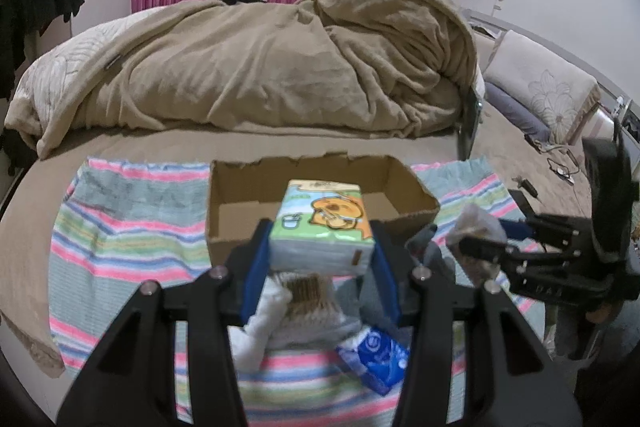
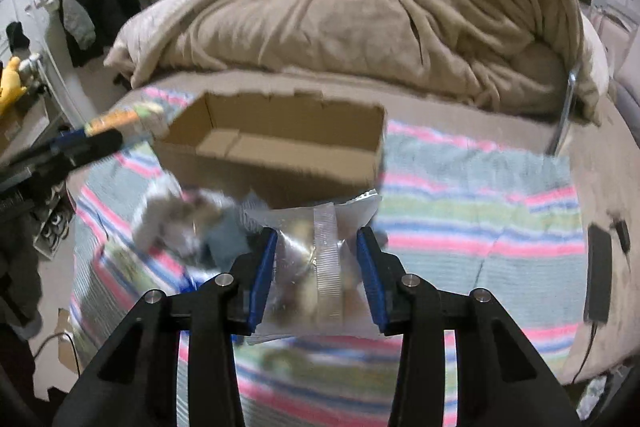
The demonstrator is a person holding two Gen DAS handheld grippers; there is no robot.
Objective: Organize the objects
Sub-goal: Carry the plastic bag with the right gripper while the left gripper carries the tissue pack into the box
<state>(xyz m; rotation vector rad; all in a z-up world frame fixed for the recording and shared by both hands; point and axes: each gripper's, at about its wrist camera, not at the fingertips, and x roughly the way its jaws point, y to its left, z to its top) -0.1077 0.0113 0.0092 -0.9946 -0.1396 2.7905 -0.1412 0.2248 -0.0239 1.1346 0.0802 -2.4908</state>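
Note:
My left gripper (image 1: 322, 239) is shut on a tissue pack (image 1: 323, 223) with an orange cartoon print, held above the striped towel just in front of the open cardboard box (image 1: 416, 193). My right gripper (image 2: 316, 239) is shut on a clear plastic snack bag (image 2: 320, 259), held above the towel near the box (image 2: 280, 171). The right gripper also shows in the left wrist view (image 1: 484, 247), to the right of the box. The left gripper also shows in the right wrist view (image 2: 112, 137), left of the box.
A striped towel (image 1: 132, 223) covers the bed. On it lie a bag of cotton swabs (image 1: 304, 297), a blue packet (image 1: 378, 357) and a small grey item (image 1: 426, 241). A rumpled tan blanket (image 1: 260, 67) lies behind the box. A black charger and cable (image 2: 598, 275) lie at the right.

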